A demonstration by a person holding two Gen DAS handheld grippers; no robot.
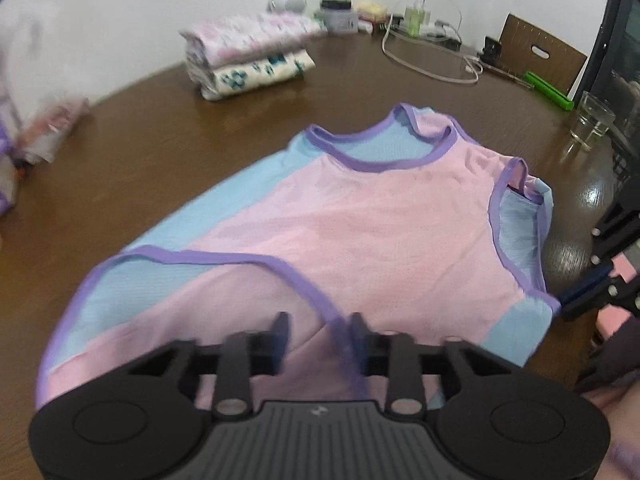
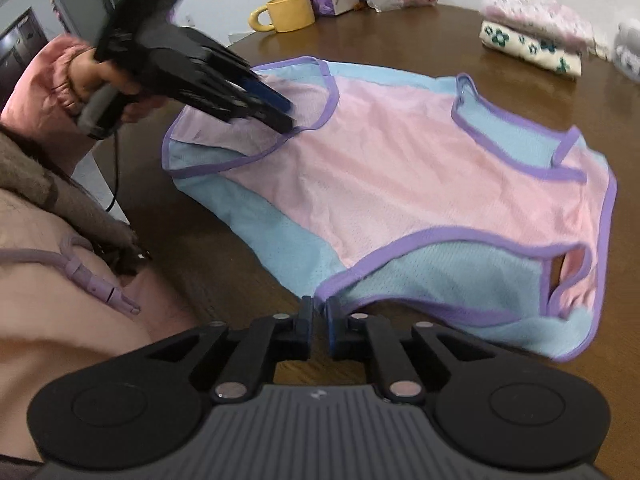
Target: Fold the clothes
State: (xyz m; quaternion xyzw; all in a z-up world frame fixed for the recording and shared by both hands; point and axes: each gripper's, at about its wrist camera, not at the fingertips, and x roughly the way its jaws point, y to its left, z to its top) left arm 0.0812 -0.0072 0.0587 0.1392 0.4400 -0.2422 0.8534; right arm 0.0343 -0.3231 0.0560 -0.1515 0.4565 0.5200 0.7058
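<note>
The brown table carries everything here, and most of its near half is taken by the pink, blue and purple sleeveless top, spread flat with its neck hole toward the far side and its armholes to left and right. Far left of it sits a stack of folded clothes, well apart, and a drinking glass stands near the right edge. The left gripper is low over the near-left armhole, its fingers apart with the purple binding running between them; it seems about to bite, not yet clamped. The right gripper meets the near edge of the top at the right armhole with its fingers nearly together, though I cannot tell whether fabric is actually pinched. To fold well, I would take both layers at the binding, not just the upper mesh, lift both sides evenly, and carry them across without dragging the top toward the glass.
</note>
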